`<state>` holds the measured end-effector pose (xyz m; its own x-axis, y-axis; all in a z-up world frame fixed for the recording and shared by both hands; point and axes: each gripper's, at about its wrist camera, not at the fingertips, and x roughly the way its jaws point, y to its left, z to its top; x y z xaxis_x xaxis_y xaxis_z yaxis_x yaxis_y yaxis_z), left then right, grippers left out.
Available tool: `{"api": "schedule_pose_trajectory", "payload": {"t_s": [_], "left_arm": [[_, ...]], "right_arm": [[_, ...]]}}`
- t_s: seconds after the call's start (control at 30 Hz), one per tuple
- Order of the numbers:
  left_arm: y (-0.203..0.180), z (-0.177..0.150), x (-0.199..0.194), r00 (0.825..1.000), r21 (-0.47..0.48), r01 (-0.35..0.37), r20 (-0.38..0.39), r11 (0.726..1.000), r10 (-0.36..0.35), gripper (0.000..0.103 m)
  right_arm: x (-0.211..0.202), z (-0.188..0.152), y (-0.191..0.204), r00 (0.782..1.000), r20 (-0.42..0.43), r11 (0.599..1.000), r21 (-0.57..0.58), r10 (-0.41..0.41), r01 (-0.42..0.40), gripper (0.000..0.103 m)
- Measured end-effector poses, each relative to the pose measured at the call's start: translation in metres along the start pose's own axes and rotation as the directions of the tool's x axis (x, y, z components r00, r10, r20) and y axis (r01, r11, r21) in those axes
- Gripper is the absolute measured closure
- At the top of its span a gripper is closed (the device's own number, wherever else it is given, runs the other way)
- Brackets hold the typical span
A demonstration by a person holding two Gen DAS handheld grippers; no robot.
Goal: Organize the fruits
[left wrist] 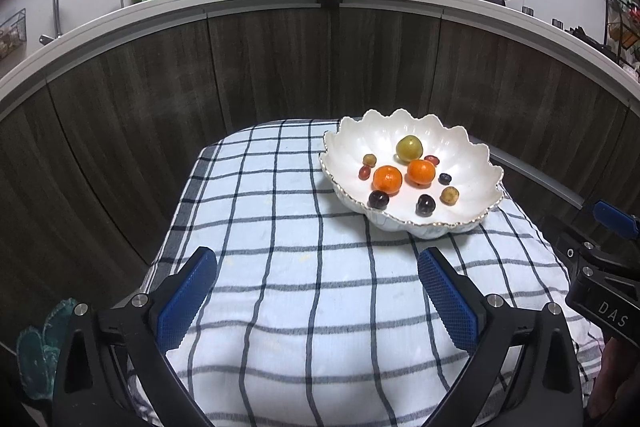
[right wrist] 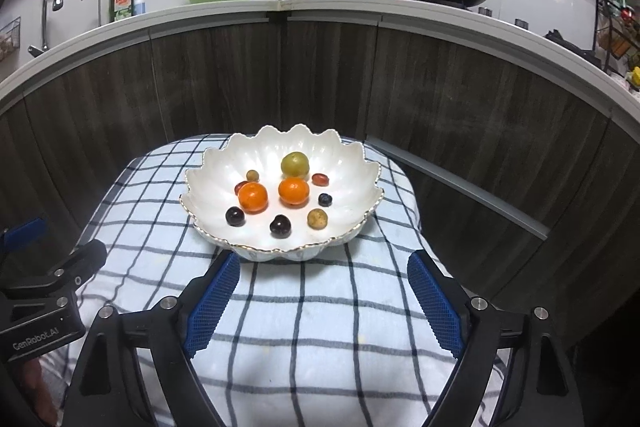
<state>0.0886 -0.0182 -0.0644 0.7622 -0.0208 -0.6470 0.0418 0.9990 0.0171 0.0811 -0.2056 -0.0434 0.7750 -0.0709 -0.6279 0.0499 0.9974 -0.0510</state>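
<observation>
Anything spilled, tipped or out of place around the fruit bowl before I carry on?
Nothing stands out. The white scalloped bowl sits level on the checked cloth, all fruit inside it, including both oranges. No fruit lies on the cloth.

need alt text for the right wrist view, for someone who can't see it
A white scalloped bowl on a blue-checked cloth holds two oranges, a green fruit and several small dark, red and yellowish fruits. The right claw is open and empty in front of the bowl. The left claw shows partly at the left edge.
</observation>
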Motion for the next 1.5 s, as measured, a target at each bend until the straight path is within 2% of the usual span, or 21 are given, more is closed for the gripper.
{"api": "schedule_pose_trajectory", "payload": {"t_s": [0.27,0.73,1.5], "left_arm": [[0.001,-0.02,-0.014,1.0,-0.001,-0.016,-0.004,1.0,0.016,0.001],[0.012,-0.042,-0.034,0.999,-0.036,-0.04,0.023,0.999,0.041,0.001],[0.013,-0.046,-0.05,0.997,-0.046,-0.049,0.062,0.998,0.052,0.001]], "right_arm": [[-0.012,-0.019,-0.005,1.0,-0.009,0.999,0.036,0.003,-0.003,0.016],[-0.032,-0.037,0.0,1.0,0.024,1.0,0.019,0.006,-0.007,0.016],[-0.051,-0.044,-0.004,0.998,0.068,0.999,0.031,0.017,-0.019,0.016]]}}
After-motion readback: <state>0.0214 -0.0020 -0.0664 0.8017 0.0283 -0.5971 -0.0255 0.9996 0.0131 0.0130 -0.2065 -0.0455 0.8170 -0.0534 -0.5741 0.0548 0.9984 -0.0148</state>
